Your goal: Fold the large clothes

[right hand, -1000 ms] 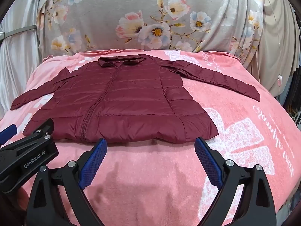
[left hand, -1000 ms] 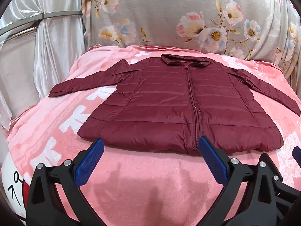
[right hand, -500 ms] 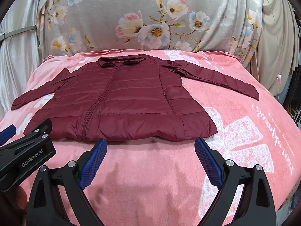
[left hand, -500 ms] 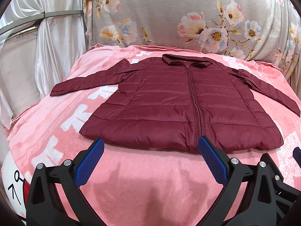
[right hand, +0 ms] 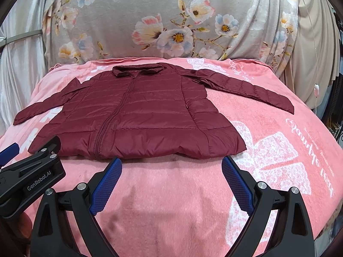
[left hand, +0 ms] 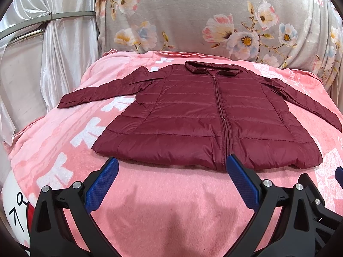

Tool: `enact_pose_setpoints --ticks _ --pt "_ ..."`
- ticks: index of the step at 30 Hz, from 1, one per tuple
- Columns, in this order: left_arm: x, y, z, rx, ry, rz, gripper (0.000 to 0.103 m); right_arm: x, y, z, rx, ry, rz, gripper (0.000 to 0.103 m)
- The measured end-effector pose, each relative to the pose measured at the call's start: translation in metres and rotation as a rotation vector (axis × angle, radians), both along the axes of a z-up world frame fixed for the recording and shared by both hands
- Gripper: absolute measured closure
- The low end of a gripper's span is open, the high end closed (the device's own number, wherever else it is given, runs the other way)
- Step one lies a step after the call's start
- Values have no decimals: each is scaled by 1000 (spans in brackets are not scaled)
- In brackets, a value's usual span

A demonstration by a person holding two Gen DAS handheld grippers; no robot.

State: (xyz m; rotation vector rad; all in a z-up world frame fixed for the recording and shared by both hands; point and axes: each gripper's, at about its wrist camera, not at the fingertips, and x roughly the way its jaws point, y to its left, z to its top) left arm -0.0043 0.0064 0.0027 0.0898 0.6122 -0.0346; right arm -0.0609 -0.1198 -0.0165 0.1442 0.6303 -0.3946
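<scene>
Across the middle of a pink blanket (left hand: 163, 194) lies a dark red quilted jacket (left hand: 188, 126), front up, zipped closed, hood at the far end and both sleeves spread out to the sides, the hem nearest the cameras. White lettering is woven into the blanket: large blocky characters run beside the jacket's sleeve in the left wrist view, and on the other side a cursive script sits next to a white bow motif (right hand: 276, 156), too distorted to read with certainty. Behind the blanket hangs a grey floral cloth (right hand: 171, 21), with pale satin curtains (left hand: 53, 60) off to one side. The left hand-held gripper (left hand: 170, 184) hovers just short of the hem, its blue-padded fingers (left hand: 100, 186) spread wide and holding nothing. The right hand-held gripper (right hand: 171, 184) sits likewise near the hem, fingers released and apart, empty. In the right wrist view, the left tool's black body carries the printed label "GenRobot.AI" (right hand: 38, 183).
</scene>
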Motion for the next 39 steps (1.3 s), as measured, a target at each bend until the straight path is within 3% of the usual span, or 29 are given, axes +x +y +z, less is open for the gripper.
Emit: enact_pose_setpoints --ticks 39 --pt "-4 4 -12 -5 18 -1 5 3 3 -3 -4 5 2 11"
